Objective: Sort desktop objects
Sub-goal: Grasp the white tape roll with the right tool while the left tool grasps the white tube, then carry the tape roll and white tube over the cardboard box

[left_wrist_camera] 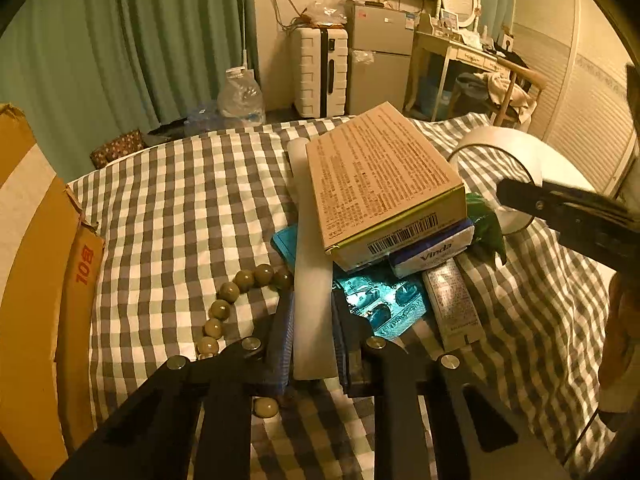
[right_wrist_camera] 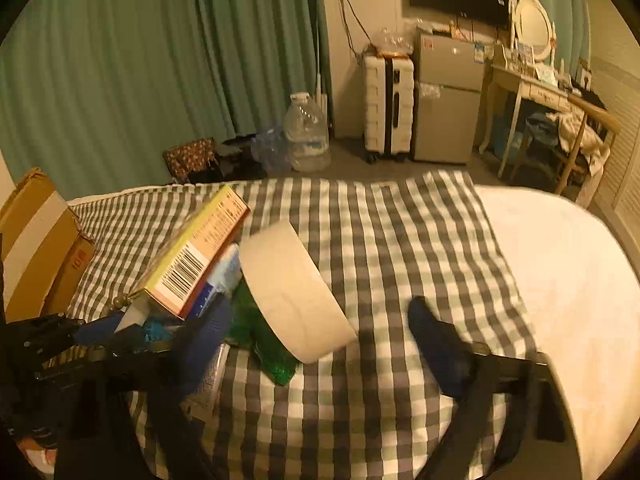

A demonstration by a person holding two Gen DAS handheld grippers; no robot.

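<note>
A pile of things lies on the checked cloth [left_wrist_camera: 180,200]. My left gripper [left_wrist_camera: 312,304] is shut on the near end of a long white bar [left_wrist_camera: 312,240]. The bar's far end runs under a tan printed box [left_wrist_camera: 380,180], which rests on a Vinda tissue pack [left_wrist_camera: 434,256], a teal blister pack [left_wrist_camera: 384,304] and a small tube box [left_wrist_camera: 452,304]. A string of olive beads [left_wrist_camera: 232,292] curves to the left of the bar. My right gripper [right_wrist_camera: 316,312] stands open astride a tilted white tape roll [right_wrist_camera: 296,292], its pads clear of the roll. A green packet [right_wrist_camera: 272,344] lies under the roll.
A brown carton [left_wrist_camera: 36,260] stands at the cloth's left edge. Bare white mattress [right_wrist_camera: 560,280] lies right of the cloth. Beyond the bed are a water jug [right_wrist_camera: 306,136], a white suitcase [right_wrist_camera: 386,104], a small fridge [right_wrist_camera: 446,96] and a dressing table [right_wrist_camera: 532,80].
</note>
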